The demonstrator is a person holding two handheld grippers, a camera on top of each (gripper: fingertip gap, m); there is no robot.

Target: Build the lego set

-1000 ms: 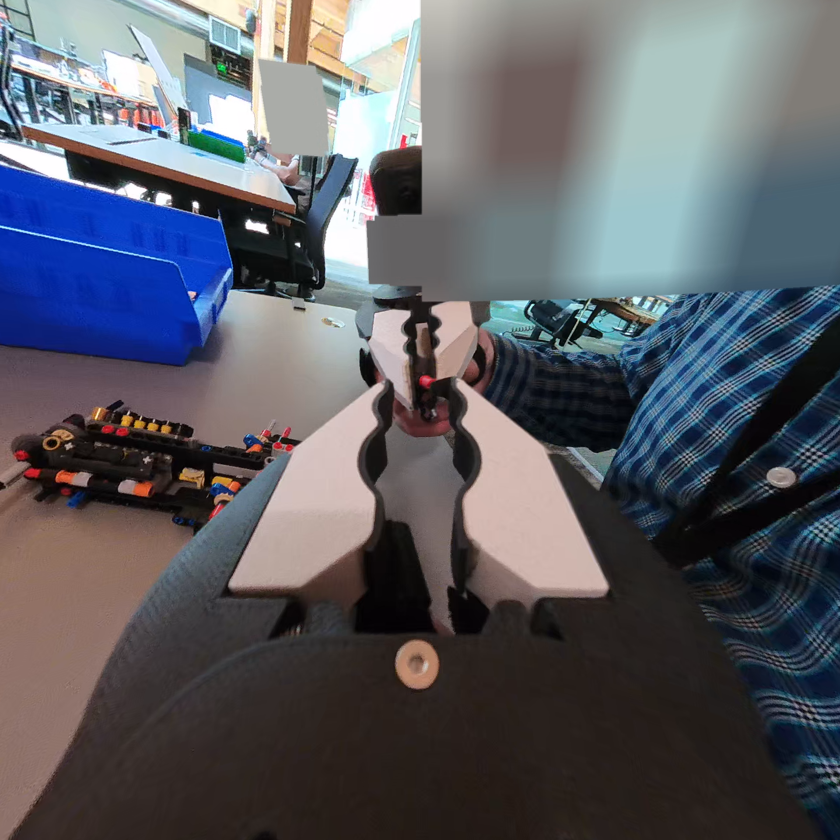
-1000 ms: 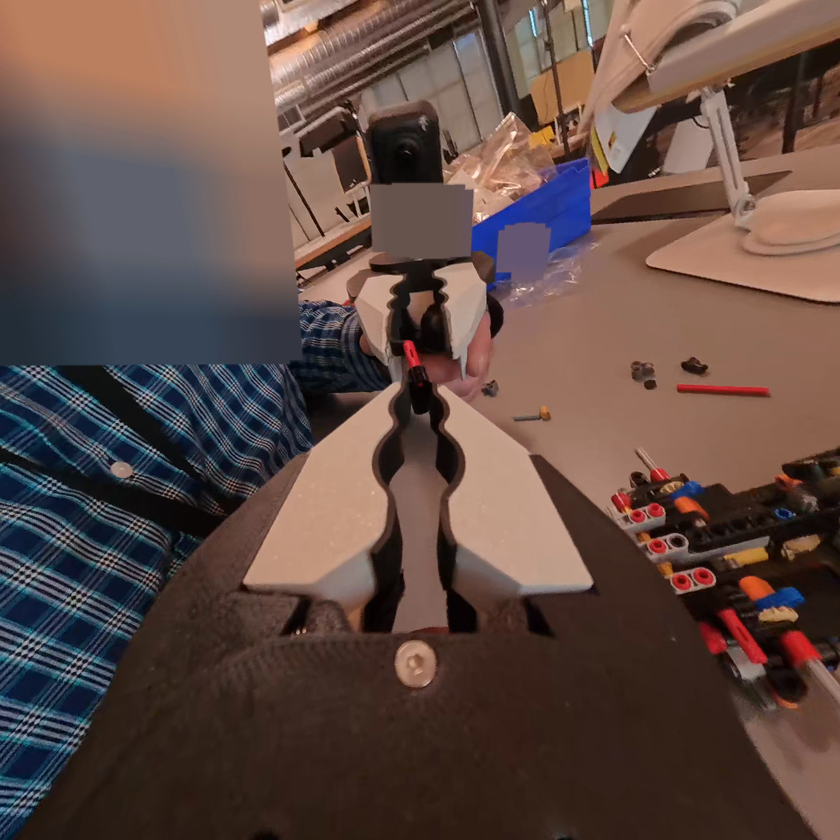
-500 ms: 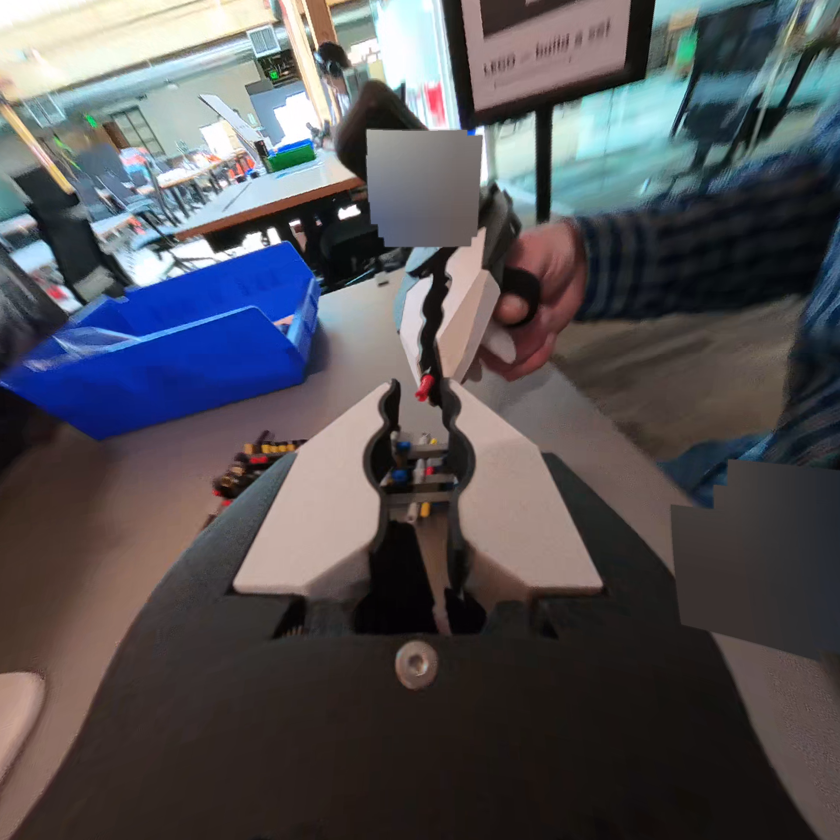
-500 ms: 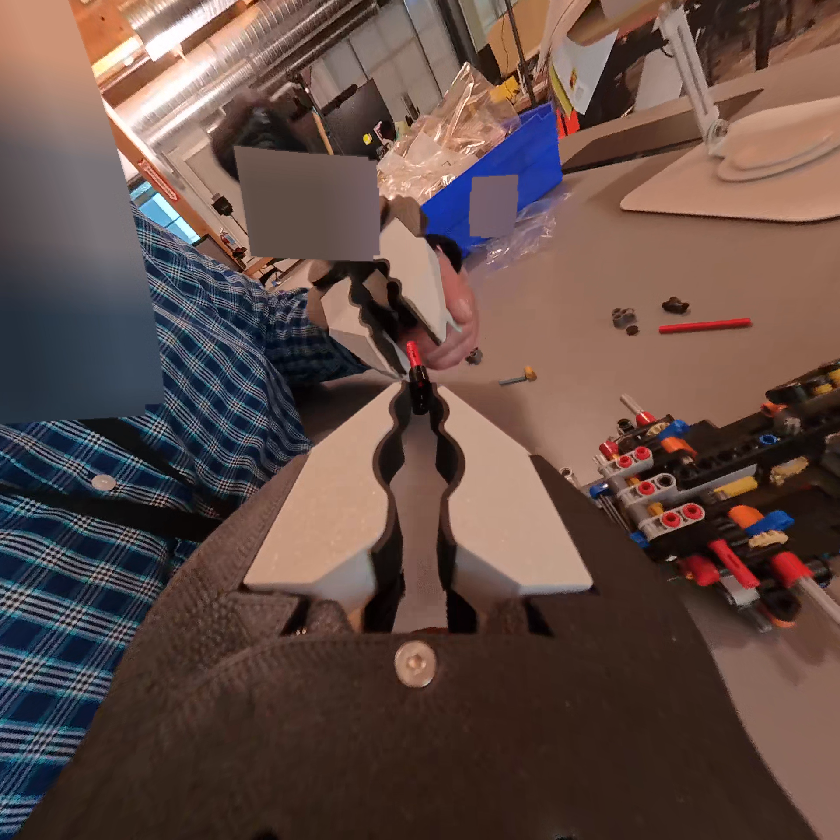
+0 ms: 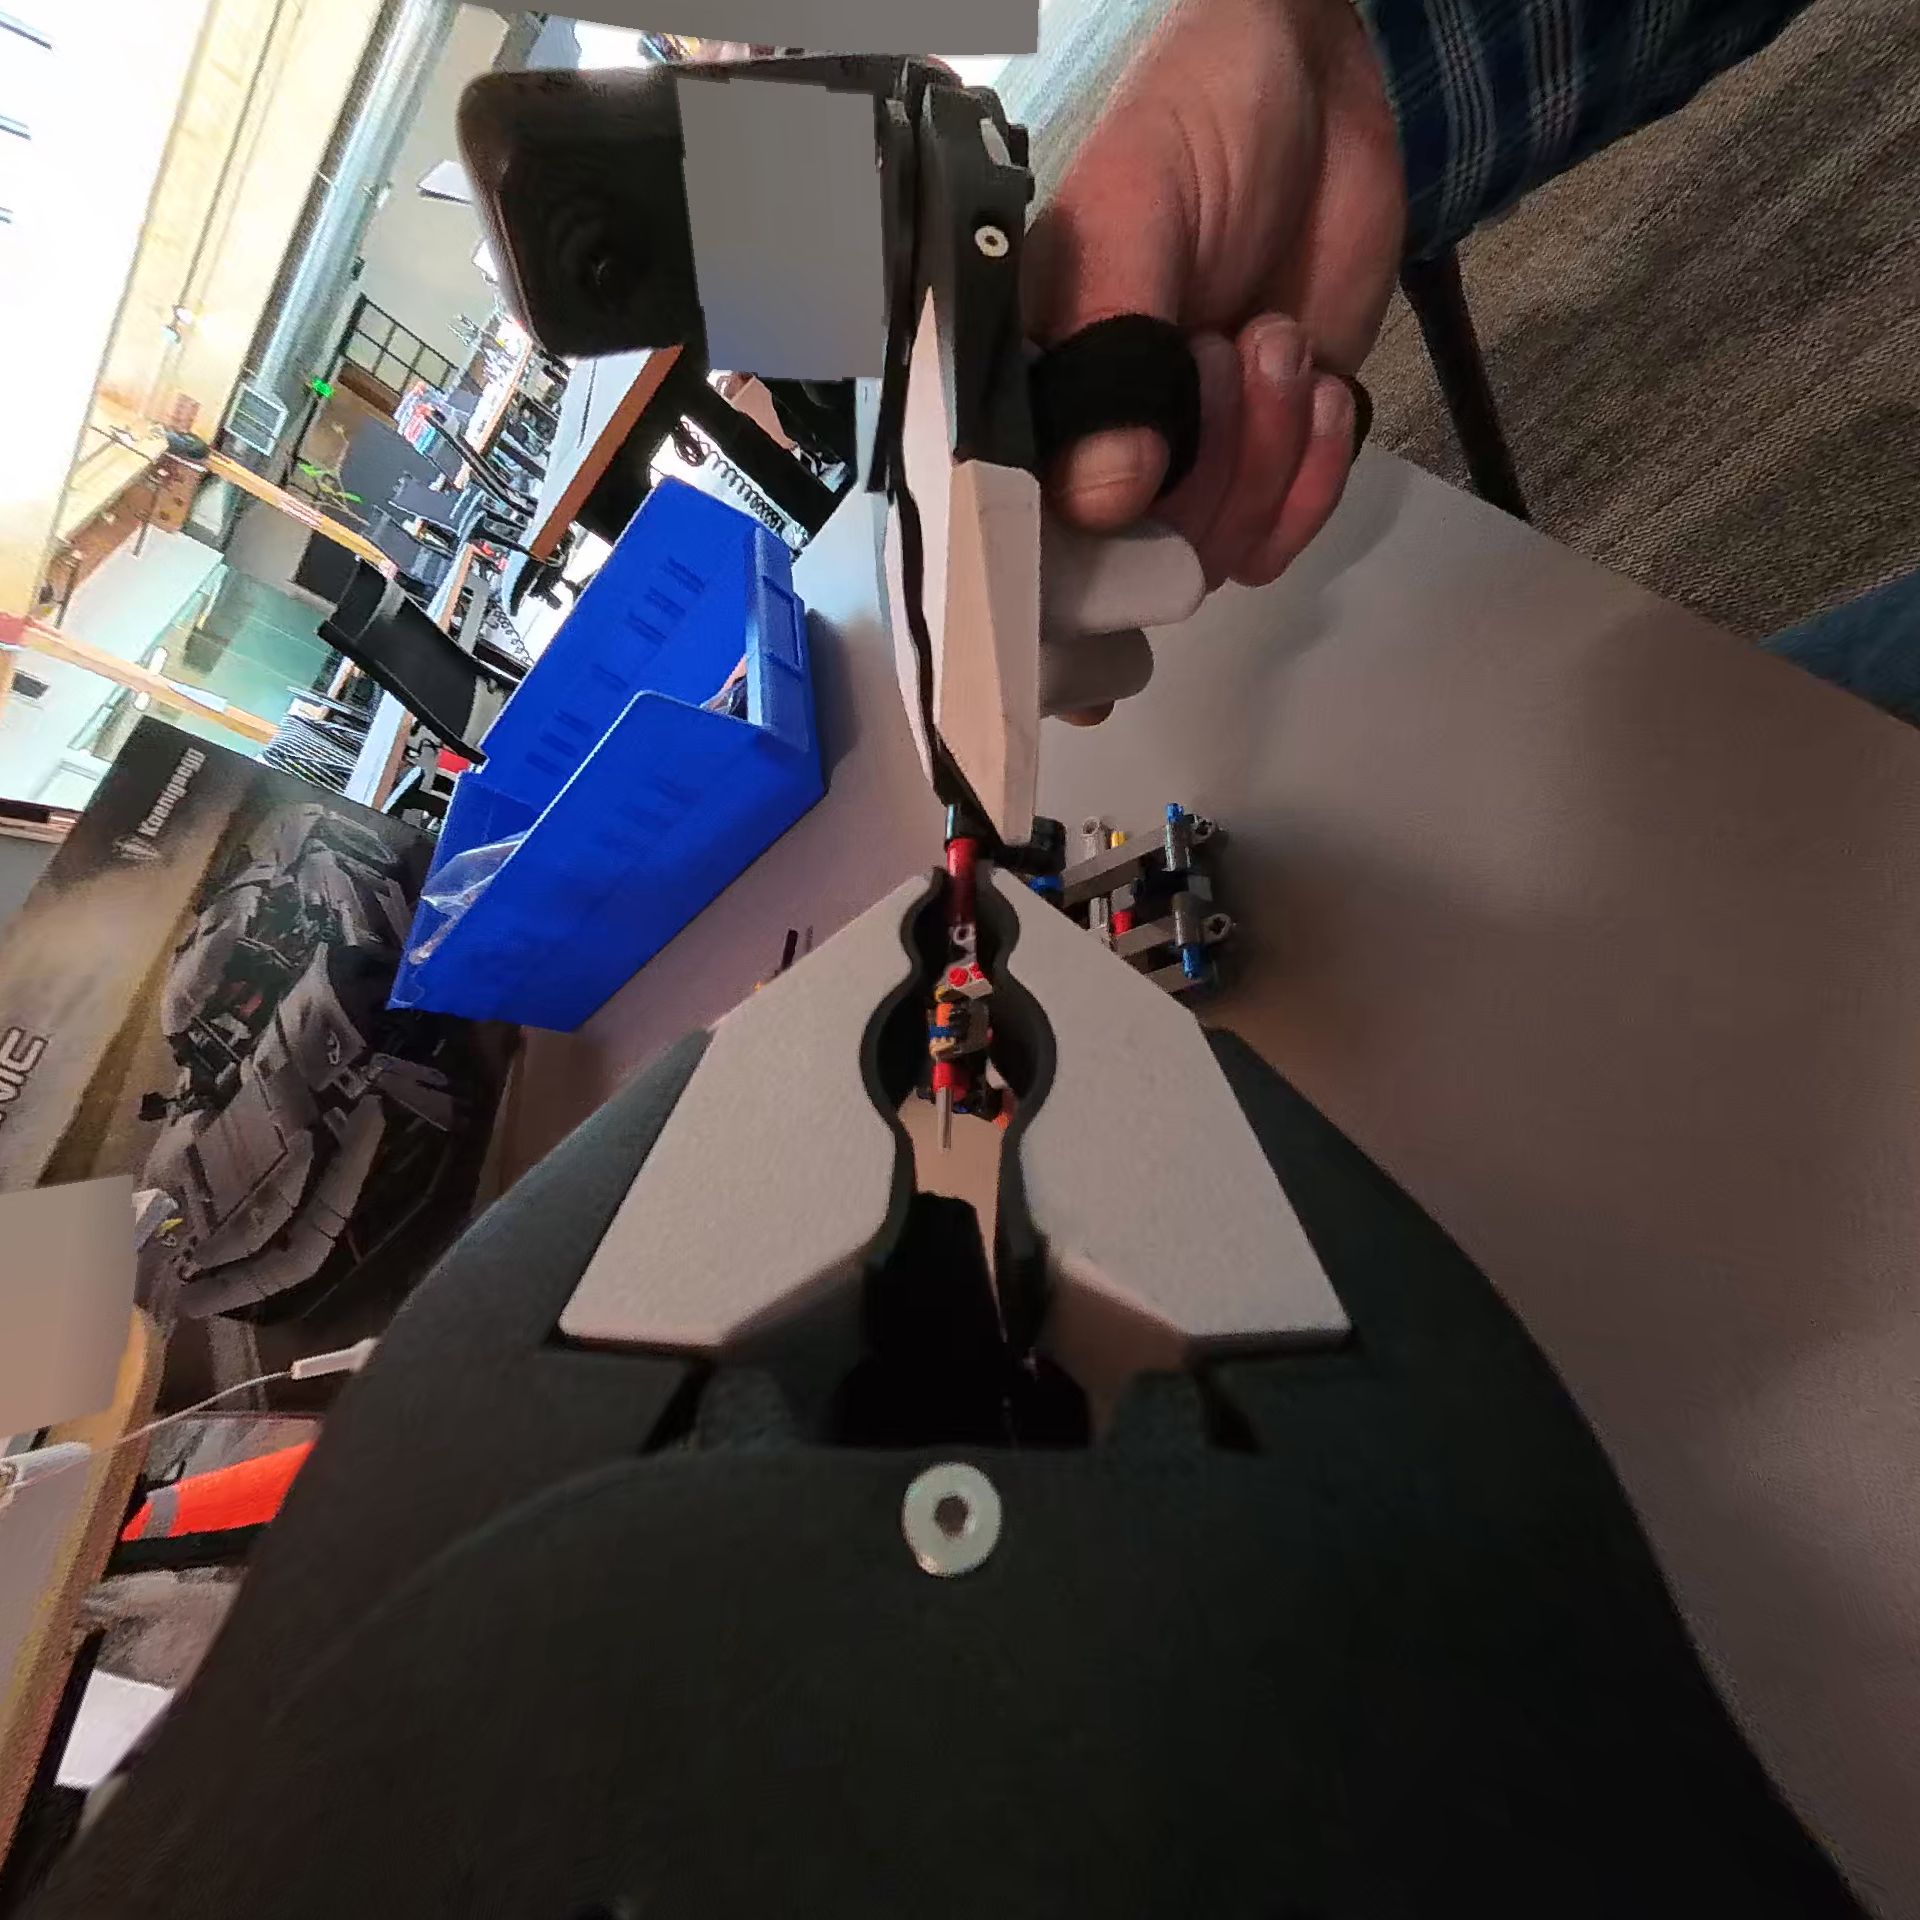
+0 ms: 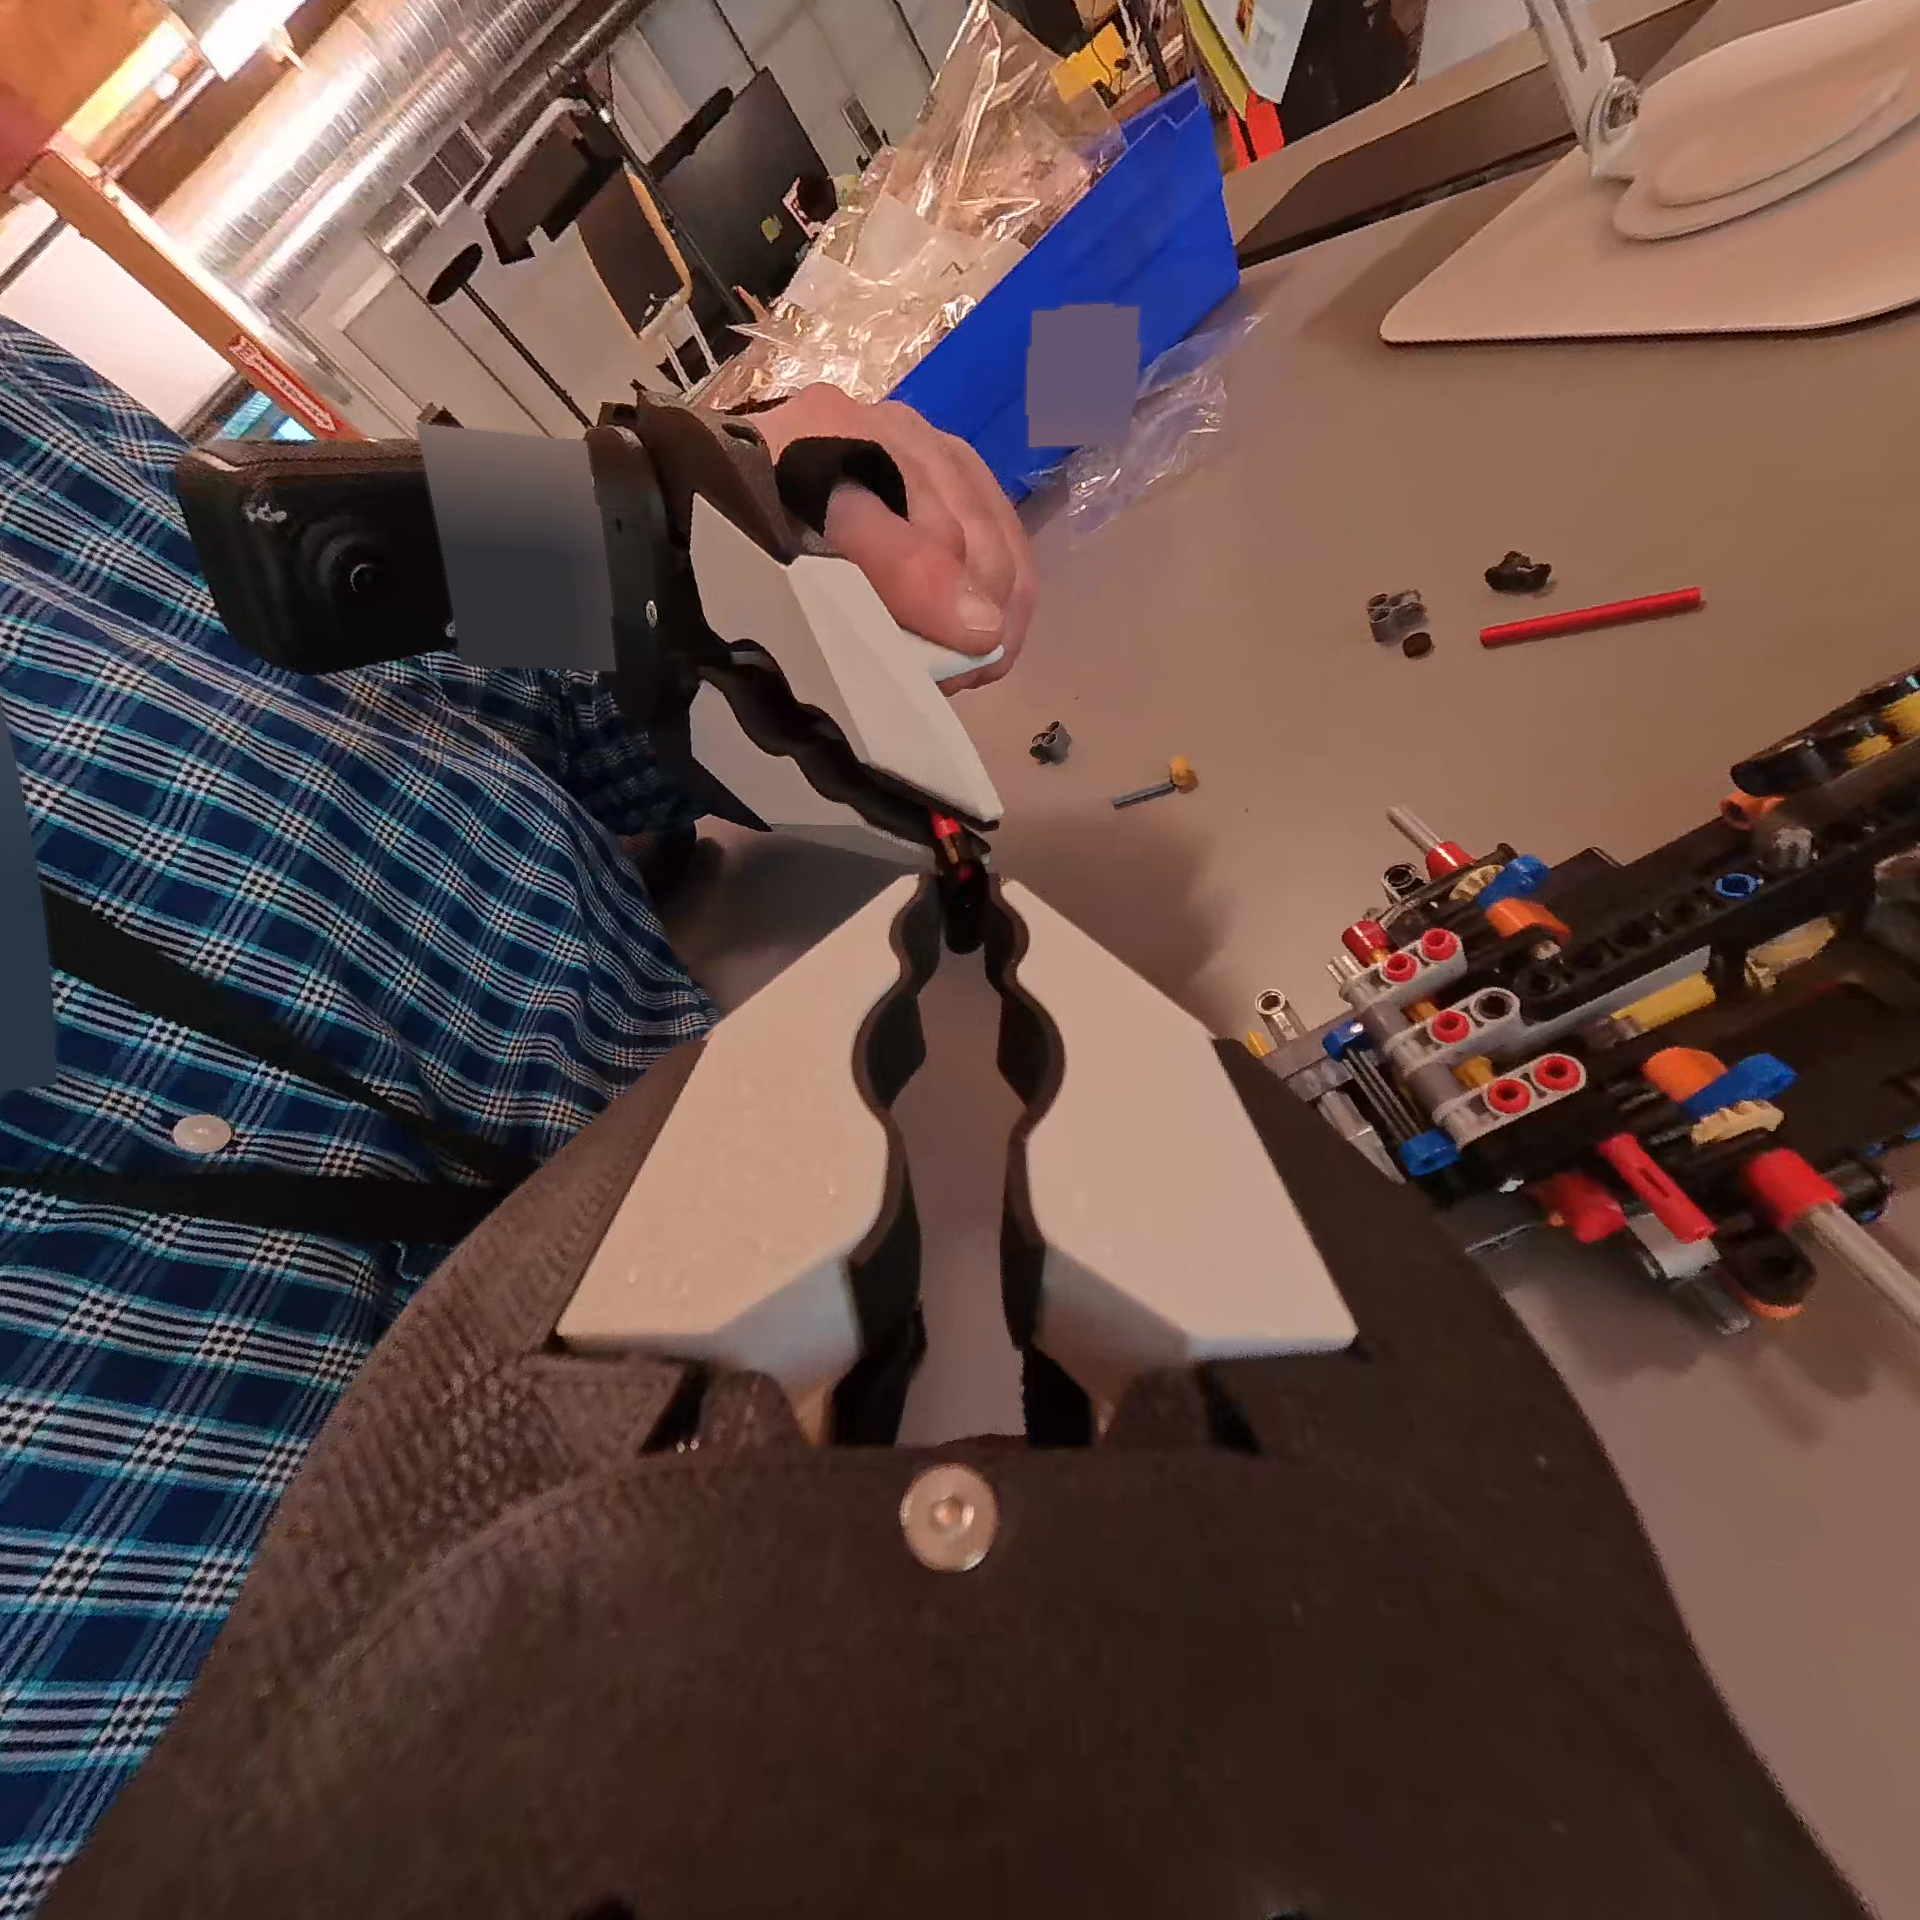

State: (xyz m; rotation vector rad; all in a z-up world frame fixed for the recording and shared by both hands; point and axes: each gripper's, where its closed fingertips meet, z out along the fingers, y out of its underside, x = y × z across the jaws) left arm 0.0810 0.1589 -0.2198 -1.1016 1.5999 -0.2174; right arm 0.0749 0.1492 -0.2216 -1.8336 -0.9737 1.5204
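Observation:
A small red-and-black Lego pin [image 5: 961, 862] is held between both grippers, tip to tip, above the grey table. My left gripper [image 5: 961, 891] is shut on its red end. My right gripper [image 6: 961, 891] is shut on its black end [image 6: 956, 920]. In the left wrist view the right gripper [image 5: 982, 821] comes down from above, held by a hand. In the right wrist view the left gripper [image 6: 971, 821] comes in from the upper left. The large black Lego assembly [image 6: 1610, 1039] with red, blue, orange and yellow parts lies on the table to the right.
A small grey sub-assembly [image 5: 1153, 904] lies beyond the fingertips. Loose parts lie on the table: a red axle [image 6: 1590, 616], a blue-and-yellow pin [image 6: 1153, 784] and small dark pieces [image 6: 1392, 613]. A blue bin [image 5: 623, 810] and the set's box [image 5: 260, 987] stand to the left.
Both grippers have tilted and swung over the table. My left gripper has closed its fingers on the pin that the right gripper was holding.

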